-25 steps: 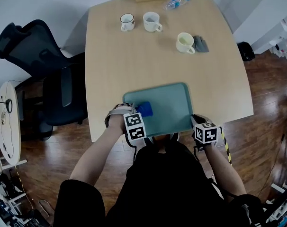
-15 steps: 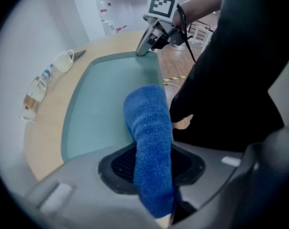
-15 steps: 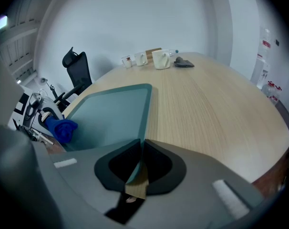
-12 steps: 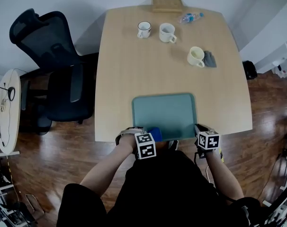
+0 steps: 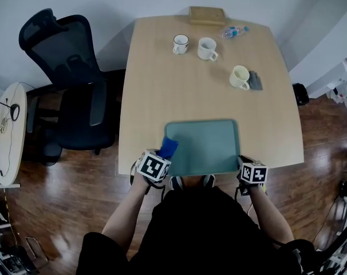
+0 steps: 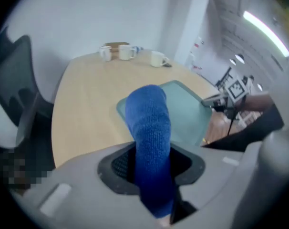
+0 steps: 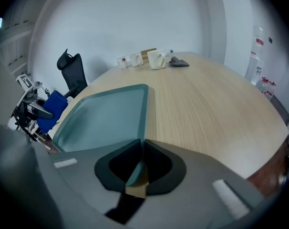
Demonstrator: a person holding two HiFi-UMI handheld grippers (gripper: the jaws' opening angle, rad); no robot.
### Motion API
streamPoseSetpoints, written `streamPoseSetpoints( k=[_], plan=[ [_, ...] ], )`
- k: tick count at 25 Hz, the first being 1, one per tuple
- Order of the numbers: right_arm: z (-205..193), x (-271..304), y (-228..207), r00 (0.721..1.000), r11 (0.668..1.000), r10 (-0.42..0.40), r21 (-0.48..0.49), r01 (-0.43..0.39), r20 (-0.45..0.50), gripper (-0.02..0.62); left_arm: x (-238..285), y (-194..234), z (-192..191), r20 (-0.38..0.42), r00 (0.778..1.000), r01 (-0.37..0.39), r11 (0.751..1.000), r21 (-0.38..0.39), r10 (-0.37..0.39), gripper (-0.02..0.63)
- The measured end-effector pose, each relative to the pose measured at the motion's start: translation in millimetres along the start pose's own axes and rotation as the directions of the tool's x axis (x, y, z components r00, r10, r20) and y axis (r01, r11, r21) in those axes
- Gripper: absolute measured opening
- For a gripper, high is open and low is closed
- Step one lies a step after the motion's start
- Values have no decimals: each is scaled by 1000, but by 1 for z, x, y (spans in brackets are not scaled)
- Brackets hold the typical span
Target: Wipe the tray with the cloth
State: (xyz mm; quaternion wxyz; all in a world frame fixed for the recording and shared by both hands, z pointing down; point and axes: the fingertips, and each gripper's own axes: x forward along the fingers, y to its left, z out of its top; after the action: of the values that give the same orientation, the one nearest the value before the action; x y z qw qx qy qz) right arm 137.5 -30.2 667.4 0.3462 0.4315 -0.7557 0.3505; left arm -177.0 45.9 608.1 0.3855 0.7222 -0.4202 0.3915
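gripping the blue cloth [image 6: 149, 123]: left gripper [image 6: 151, 168] has its jaws clamped on it, cloth sticking out forward past the tips. head view puts the cloth [image 5: 168, 148] at the near-left corner of the tray [image 5: 211, 148]; can't tell if it touches the tray surface. right gripper [image 7: 137, 163] jaws are pinched on the tray's near-right corner rim, thin teal edge between the pads. tray is teal, flat on the table [image 5: 162, 90], at the near edge in front of the person. far end of table: a patterned mug [image 5: 181, 43] beside a white mug [image 5: 207, 48], a third mug [image 5: 240, 77] with a small grey item [image 5: 255, 80] just beside it, a plastic bottle [image 5: 235, 31], a wooden block [image 5: 207, 15]. black office chair [image 5: 70, 79] stands left of the table.
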Motion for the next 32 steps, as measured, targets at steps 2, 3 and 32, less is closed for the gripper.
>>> streamPoseSetpoints(
  k=[2, 3, 32],
  plan=[
    [1, 0, 0, 1000, 1000, -9, 15, 9, 9, 26, -11, 20, -7, 37, 999, 8, 990, -139, -2, 147],
    [1, 0, -1, 1000, 1000, -16, 19, 16, 11, 26, -14, 30, -11, 46, 999, -1, 984, -178, 10, 147],
    [45, -113, 85, 942, 999, -15, -44, 32, 334, 29, -165, -45, 23, 605, 777, -179, 983, -52, 173, 228]
  ],
)
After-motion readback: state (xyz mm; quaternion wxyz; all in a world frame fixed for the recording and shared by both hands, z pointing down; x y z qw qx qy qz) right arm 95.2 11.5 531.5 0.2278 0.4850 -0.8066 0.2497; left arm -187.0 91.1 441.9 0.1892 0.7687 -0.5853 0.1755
